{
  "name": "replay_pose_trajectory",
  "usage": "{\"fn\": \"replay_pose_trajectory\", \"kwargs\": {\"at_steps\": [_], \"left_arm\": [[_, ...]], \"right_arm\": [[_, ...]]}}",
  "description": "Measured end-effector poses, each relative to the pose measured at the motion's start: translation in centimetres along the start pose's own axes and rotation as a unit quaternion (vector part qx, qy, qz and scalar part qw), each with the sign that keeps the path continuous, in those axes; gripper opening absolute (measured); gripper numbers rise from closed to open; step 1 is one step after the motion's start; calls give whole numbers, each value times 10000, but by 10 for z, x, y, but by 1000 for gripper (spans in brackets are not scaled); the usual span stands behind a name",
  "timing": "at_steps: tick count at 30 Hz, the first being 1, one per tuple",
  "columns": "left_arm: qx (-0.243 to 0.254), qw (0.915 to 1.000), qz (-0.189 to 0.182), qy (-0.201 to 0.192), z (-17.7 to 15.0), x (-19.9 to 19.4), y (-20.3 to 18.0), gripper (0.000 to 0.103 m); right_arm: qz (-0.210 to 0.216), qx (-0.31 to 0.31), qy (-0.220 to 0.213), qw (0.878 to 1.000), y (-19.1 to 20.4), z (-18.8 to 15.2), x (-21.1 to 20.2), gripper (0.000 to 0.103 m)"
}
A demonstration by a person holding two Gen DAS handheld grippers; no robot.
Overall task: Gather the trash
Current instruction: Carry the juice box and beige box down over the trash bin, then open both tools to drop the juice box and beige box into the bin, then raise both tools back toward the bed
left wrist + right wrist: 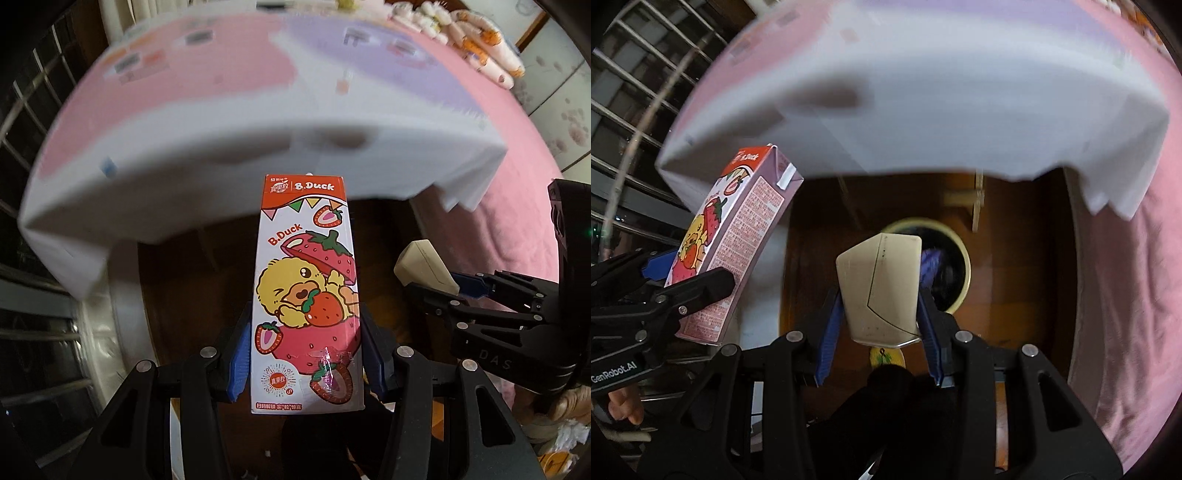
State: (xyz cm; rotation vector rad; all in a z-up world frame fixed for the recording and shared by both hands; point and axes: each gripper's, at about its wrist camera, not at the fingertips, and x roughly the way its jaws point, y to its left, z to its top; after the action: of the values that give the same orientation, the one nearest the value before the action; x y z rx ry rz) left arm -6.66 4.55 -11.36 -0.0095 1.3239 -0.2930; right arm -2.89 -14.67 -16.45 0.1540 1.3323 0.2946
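Note:
My left gripper [304, 354] is shut on a strawberry drink carton [306, 291] with a yellow duck printed on it; its blue pads press the carton's two sides. The same carton [738, 236] and left gripper [683, 280] show at the left of the right wrist view. My right gripper [882, 321] is shut on a small beige box [881, 291], also seen at the right of the left wrist view as the beige box [424, 266]. Just beyond the beige box, on the dark wooden floor, stands a round trash bin [964, 258] with a pale rim and dark contents.
A table under a pink, lilac and white cloth [221, 122] overhangs the floor ahead, its white edge [923, 122] blurred. A pink bedspread [1126, 277] hangs at the right. Window bars [635, 92] stand at the left. A hand [624, 404] grips the left tool.

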Motion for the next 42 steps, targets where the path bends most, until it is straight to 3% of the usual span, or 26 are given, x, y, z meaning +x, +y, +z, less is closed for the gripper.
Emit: {"fn": "replay_pose_trajectory", "kwargs": {"at_steps": [11, 17, 19, 21, 23, 28, 34, 42], "left_arm": [[-364, 9975, -64, 596, -13, 172, 6, 52], [-340, 9968, 42, 721, -12, 228, 12, 54], [-360, 9966, 59, 745, -5, 242, 11, 65], [-391, 9967, 156, 692, -1, 250, 8, 90], [-452, 9967, 215, 638, 2, 256, 9, 90], [-582, 9960, 425, 533, 7, 253, 22, 90], [-630, 9964, 534, 173, 15, 214, 26, 90], [-582, 9965, 593, 15, 29, 155, 10, 90]], "right_arm": [[-27, 280, 436, 9987, -64, -22, 150, 37], [67, 576, 576, 9967, -93, -19, 207, 37], [166, 739, 623, 9952, -99, -16, 220, 38], [233, 830, 632, 9943, -102, -13, 227, 52], [247, 855, 558, 9945, -103, -10, 230, 60], [231, 781, 481, 9955, -98, -3, 227, 61], [254, 812, 310, 9959, -92, 3, 194, 61], [262, 832, 49, 9962, -83, 10, 130, 61]]}}
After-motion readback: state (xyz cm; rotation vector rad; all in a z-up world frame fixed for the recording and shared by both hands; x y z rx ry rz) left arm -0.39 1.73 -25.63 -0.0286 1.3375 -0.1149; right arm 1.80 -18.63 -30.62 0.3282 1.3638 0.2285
